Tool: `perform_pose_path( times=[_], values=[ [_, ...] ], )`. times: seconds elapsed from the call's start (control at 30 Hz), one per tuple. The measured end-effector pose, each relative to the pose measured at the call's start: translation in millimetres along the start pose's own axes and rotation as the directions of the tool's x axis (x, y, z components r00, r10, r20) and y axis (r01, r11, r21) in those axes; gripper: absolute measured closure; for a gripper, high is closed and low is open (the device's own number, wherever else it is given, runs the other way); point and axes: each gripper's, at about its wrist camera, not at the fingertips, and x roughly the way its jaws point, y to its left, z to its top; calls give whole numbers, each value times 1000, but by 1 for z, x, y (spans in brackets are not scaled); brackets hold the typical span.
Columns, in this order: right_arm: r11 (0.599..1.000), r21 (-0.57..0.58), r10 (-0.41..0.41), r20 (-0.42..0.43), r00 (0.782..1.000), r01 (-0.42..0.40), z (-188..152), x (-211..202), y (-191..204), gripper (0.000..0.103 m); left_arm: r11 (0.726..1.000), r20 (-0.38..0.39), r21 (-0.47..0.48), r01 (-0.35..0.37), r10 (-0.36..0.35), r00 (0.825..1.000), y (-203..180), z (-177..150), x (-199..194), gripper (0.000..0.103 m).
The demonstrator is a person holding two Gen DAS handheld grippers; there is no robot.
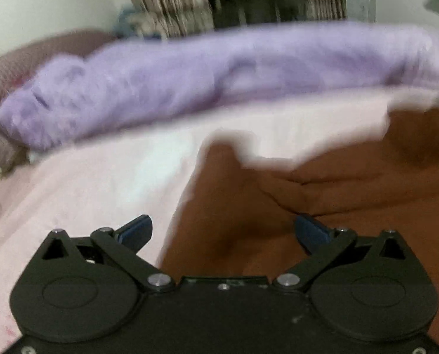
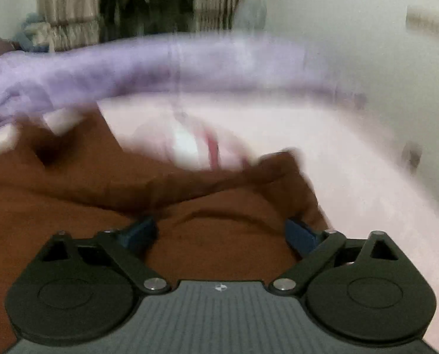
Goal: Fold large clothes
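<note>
The left hand-held gripper (image 1: 223,233) hovers level with jaws spread wide over the brown garment (image 1: 278,206), which lies rumpled on the pale pink bed sheet (image 1: 86,191), its long axis unclear through blur, while the right hand-held gripper (image 2: 220,233) hangs likewise wide and empty-jawed.

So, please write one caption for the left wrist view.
Open left claw above rumpled brown cloth garment on pale pink bedsheet.

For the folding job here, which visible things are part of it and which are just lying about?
Part of the job:
brown garment
left gripper, open
right gripper, open

Lying about:
purple blanket
pink sheet
mauve knitted cloth
striped curtain
</note>
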Motion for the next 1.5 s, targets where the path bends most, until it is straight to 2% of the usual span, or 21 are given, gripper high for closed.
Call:
perform_pose_path(
  times=[0.03, 0.07, 0.2, 0.3, 0.37, 0.43, 0.53, 0.6, 0.67, 0.7, 0.73, 0.8, 0.93, 1.0, 1.07, 1.13, 1.23, 1.3, 1.37, 1.43, 1.5],
  values=[
    [992, 110, 56, 2, 998, -56, 3, -2, -16, 0, 995, 20, -88, 42, -40, 999, 11, -8, 2, 0],
    [986, 152, 65, 14, 998, -67, 6, -8, -22, 0, 989, 14, -135, 61, -60, 998, 20, -7, -1, 0],
    [983, 165, 78, 12, 997, -79, 2, -4, -26, 0, 982, -7, -162, 96, -99, 995, 29, -5, 0, 0],
    [992, 120, 24, -5, 1000, -23, 9, -8, -14, 0, 993, -5, -114, 44, -44, 999, 21, 10, -11, 0],
    [996, 87, -28, 22, 999, 26, 19, -23, -4, 0, 998, 70, -70, -6, 11, 997, 9, 22, -35, 0],
    [997, 71, -20, 76, 997, 15, 28, -42, 13, 0, 998, 134, -61, 36, -28, 991, -6, 30, -58, 0],
    [995, 51, 79, 121, 990, -85, 33, -58, 46, 0, 989, 166, -37, 140, -132, 977, -34, 32, -78, 0],
    [989, 18, 141, 119, 983, -144, 31, -60, 72, 0, 984, 148, 2, 177, -176, 973, -60, 25, -74, 0],
    [986, -30, 167, 68, 984, -165, 25, -45, 97, 0, 984, 43, 56, 172, -174, 984, -87, 15, -52, 0],
    [986, -62, 157, 9, 988, -156, 17, -29, 108, 0, 983, 3, 71, 169, -169, 986, -96, 7, -41, 0],
    [987, -87, 133, -13, 991, -134, 9, -16, 115, 0, 985, 15, 81, 153, -155, 988, -101, -2, -34, 0],
    [989, -105, 104, 15, 994, -102, -1, -10, 119, 0, 986, 44, 94, 141, -145, 988, -104, -4, -37, 0],
    [986, -90, 138, -9, 990, -138, 17, -24, 112, 0, 984, 46, 101, 145, -151, 987, -90, 17, -49, 0],
    [986, -94, 143, 21, 990, -140, 30, -34, 102, 0, 991, 114, 109, 80, -92, 989, -76, 33, -52, 0],
    [992, -106, 82, 77, 994, -74, 40, -36, 86, 0, 995, 150, 99, 1, -16, 989, -58, 43, -49, 0],
    [995, -98, -1, 86, 996, 10, 48, -28, 66, 0, 996, 138, 66, -54, 44, 989, -38, 48, -30, 0],
    [995, -69, -71, 6, 997, 72, 48, 7, 30, 0, 994, 25, 45, -100, 99, 995, -14, 40, 16, 0],
    [999, -39, -39, -81, 996, 36, 38, 42, 16, 0, 998, -54, -56, -25, 22, 998, 2, 28, 43, 0],
    [997, -56, -56, -69, 996, 52, 41, 45, 21, 0, 989, -63, -147, 24, -34, 997, 15, 28, 44, 0],
    [992, -108, -77, -55, 996, 71, 45, 44, 29, 0, 988, -64, -152, 34, -45, 997, 16, 28, 44, 0],
    [992, -95, -85, -56, 995, 79, 49, 40, 28, 0, 991, -59, -135, 12, -20, 998, 13, 29, 35, 0]
  ],
)
